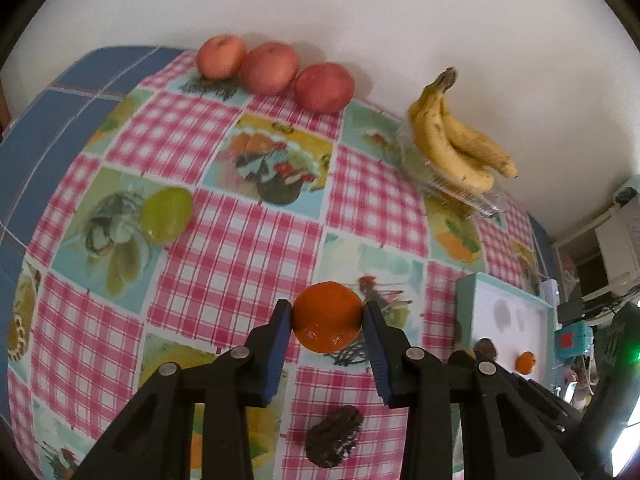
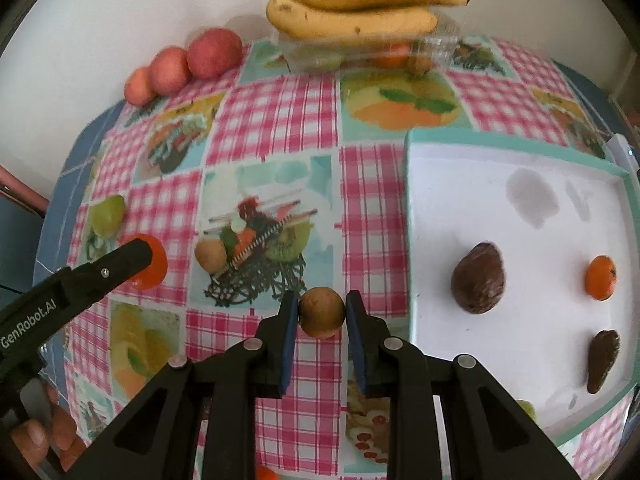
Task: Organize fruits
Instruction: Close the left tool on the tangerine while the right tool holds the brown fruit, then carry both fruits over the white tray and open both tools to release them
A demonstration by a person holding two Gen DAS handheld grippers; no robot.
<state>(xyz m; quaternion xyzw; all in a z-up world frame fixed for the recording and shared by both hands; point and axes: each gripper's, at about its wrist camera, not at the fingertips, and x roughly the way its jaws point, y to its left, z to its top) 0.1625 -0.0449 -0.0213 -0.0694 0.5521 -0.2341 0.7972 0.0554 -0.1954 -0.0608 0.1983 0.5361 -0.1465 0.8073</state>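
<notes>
**Both tongs loaded, tray waiting to the right**

The left tongs (image 1: pixel 327 314) are clenched on a round, glossy orange tangerine (image 1: pixel 327 316), their blue pads pressing its two sides at the widest part, which keeps a smooth sphere from squirting out. The right tongs (image 2: pixel 322 312) grasp a small round brown fruit (image 2: pixel 322 312) the same way, across its middle. Whether either fruit is lifted clear of the checked pink-and-teal tabletop (image 2: pixel 280 120) or just resting on it, I cannot tell.

The white rectangular tray with a teal rim (image 2: pixel 408 200) lies just right of the right tongs and already holds a dark brown avocado-like fruit (image 2: pixel 478 278), a small orange tangerine (image 2: pixel 600 278) and another dark brown piece (image 2: pixel 603 360), spaced apart. That suggests the tray is the collecting place, and the brown fruit is close enough to go in next.

Larger fruit sits at the back against the wall: three red apples (image 1: pixel 276 72) in a touching row, and a bunch of yellow bananas (image 1: pixel 460 140) lying on top of a clear plastic box (image 1: pixel 460 192). A green pear-like fruit (image 1: pixel 166 214), a second brown round fruit (image 2: pixel 211 255) and a dark wrinkled lump (image 1: pixel 334 436) remain loose on the cloth, so sorting looks roughly midway.
</notes>
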